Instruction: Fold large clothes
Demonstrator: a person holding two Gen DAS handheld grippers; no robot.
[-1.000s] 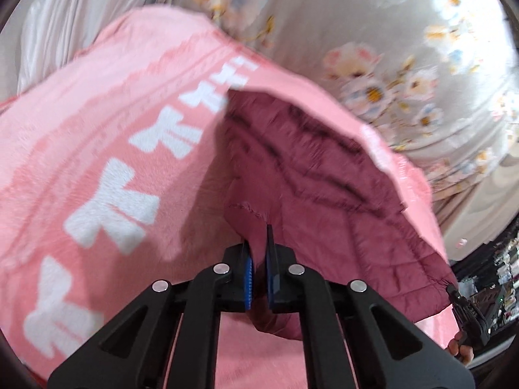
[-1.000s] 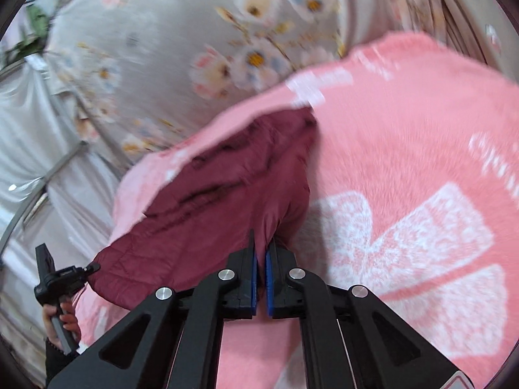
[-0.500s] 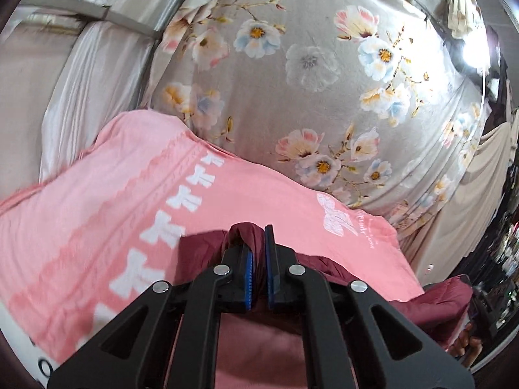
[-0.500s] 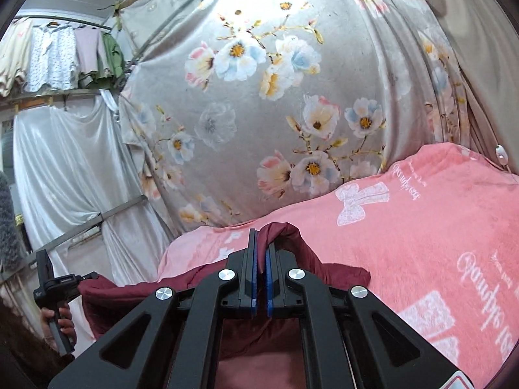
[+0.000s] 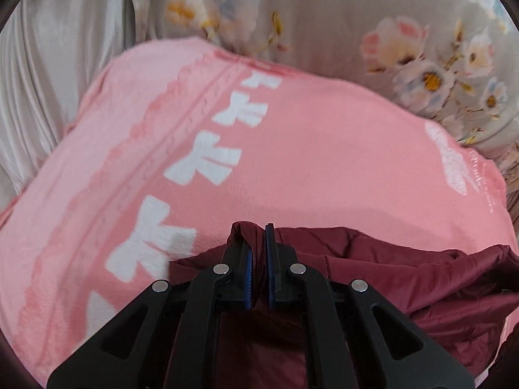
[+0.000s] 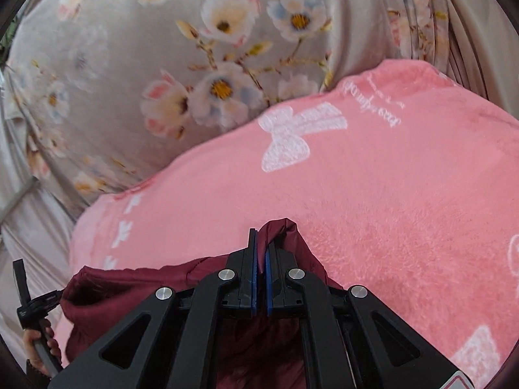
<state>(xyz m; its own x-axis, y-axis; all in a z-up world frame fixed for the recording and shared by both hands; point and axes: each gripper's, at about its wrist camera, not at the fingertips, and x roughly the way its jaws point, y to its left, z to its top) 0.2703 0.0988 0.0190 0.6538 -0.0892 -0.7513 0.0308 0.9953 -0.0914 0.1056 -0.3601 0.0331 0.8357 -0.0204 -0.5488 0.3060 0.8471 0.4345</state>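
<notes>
Maroon jacket point(image 5: 389, 269) sags between our two grippers over the pink blanket point(image 5: 308, 149); its lower part is cut off beneath both frames. Our left gripper point(image 5: 258, 243) is clenched on a pinch of fabric between its jaws, tilted downward. Our right gripper point(image 6: 261, 249) grasps another fold the same way. Left of its jaws, our left hand point(image 6: 40, 347) is half cropped.

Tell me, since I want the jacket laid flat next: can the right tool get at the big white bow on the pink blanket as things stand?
Probably not yet. The right tool is shut on the dark red jacket, so it is occupied. The white bow lies bare on the pink blanket ahead of it, with nothing between them.
</notes>
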